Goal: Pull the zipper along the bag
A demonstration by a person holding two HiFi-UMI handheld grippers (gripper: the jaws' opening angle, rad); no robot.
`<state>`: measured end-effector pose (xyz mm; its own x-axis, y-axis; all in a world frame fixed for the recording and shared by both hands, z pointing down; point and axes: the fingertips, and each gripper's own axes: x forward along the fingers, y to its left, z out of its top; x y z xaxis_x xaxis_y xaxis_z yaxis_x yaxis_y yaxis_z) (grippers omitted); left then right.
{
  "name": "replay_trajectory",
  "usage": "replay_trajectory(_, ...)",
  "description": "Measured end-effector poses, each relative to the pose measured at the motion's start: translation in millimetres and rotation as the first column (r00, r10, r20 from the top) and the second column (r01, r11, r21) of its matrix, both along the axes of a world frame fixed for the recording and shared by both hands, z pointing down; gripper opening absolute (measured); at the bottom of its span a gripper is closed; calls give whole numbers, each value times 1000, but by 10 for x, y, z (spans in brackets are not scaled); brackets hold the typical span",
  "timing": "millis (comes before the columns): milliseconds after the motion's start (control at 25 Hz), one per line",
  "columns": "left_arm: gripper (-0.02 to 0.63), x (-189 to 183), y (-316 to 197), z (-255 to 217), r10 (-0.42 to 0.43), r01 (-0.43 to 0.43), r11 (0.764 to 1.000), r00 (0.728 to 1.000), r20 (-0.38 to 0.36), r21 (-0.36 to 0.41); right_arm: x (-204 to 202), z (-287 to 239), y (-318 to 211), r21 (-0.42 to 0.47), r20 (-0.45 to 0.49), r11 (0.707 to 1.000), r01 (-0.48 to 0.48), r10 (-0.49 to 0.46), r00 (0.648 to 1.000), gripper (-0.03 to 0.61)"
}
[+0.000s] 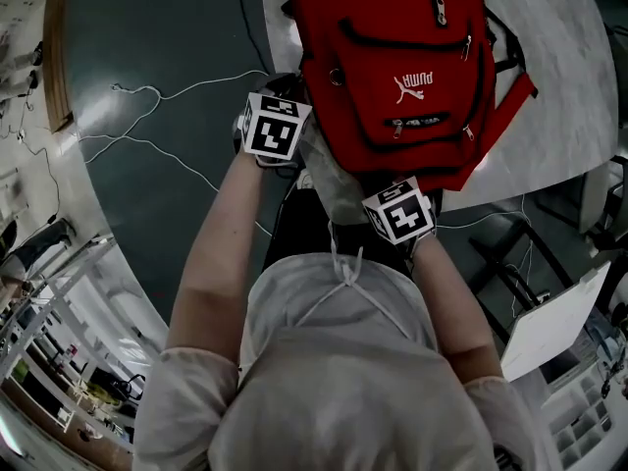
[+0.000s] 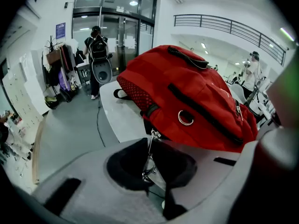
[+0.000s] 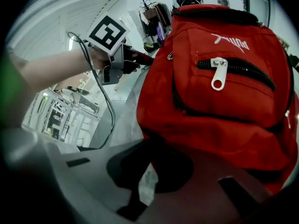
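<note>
Wearer: person point(image 1: 343, 361) in a pale top fills the bottom of the head view, both forearms stretched forward to the near end of the bag.
Bag: red backpack point(image 1: 392, 77) lies on its back on a white table point(image 1: 569, 86), front pockets up, its bottom edge toward the person.
Left side: left gripper point(image 2: 150, 146) sits at the backpack's left lower corner, jaws closed on a thin metal zipper pull point(image 2: 148, 164) that runs from the corner down between the pads.
Right side: right gripper point(image 3: 152, 146) is at the bag's bottom edge, just beside the other one; its jaws are pinched together on the dark trim and red fabric there.
Zipper: the pull is drawn taut off the side of the bag, away from the fabric.
Front pocket: a white-tabbed slider point(image 3: 218, 73) rests at the left end of a closed black zip in the right gripper view.
Side detail: a metal ring point(image 2: 185, 118) hangs on the bag's flank.
Floor: a thin white cable point(image 1: 147, 91) trails across the dark floor point(image 1: 177, 27) left of the table.
</note>
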<state>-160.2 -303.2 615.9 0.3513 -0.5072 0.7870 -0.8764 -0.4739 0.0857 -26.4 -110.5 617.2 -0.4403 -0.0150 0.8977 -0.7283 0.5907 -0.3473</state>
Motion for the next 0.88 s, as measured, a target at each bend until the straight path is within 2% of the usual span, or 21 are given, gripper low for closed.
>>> replay_trajectory(120, 27, -27, 24, 4, 14, -16, 999, 999, 48, 28, -19, 9, -1, -6, 1, 1000, 0, 0, 1000, 27)
replay_trajectory(240, 144, -44, 66, -39, 5, -6, 999, 999, 40, 32, -17, 18, -11, -4, 5, 1000, 1, -1, 1000, 26)
replay_trajectory(320, 179, -40, 147, -108, -1, 1, 999, 1000, 15, 39, -11, 19, -13, 3, 5, 1000, -3, 3, 1000, 27)
replay_trajectory(480, 181, 3, 372, -310, -8, 9, 996, 1000, -5, 86, 11, 26, 0, 22, -12, 999, -28, 28, 1000, 28)
replay_trajectory(680, 178, 164, 590, -802, -33, 51, 981, 995, -99, 188, 14, -157, -43, 73, -13, 996, -58, 59, 998, 27)
replay_trajectory(880, 75, 215, 841, -1214, -84, 127, 966, 977, -194, 224, -28, -548, -146, 144, 34, 986, -85, 81, 996, 26)
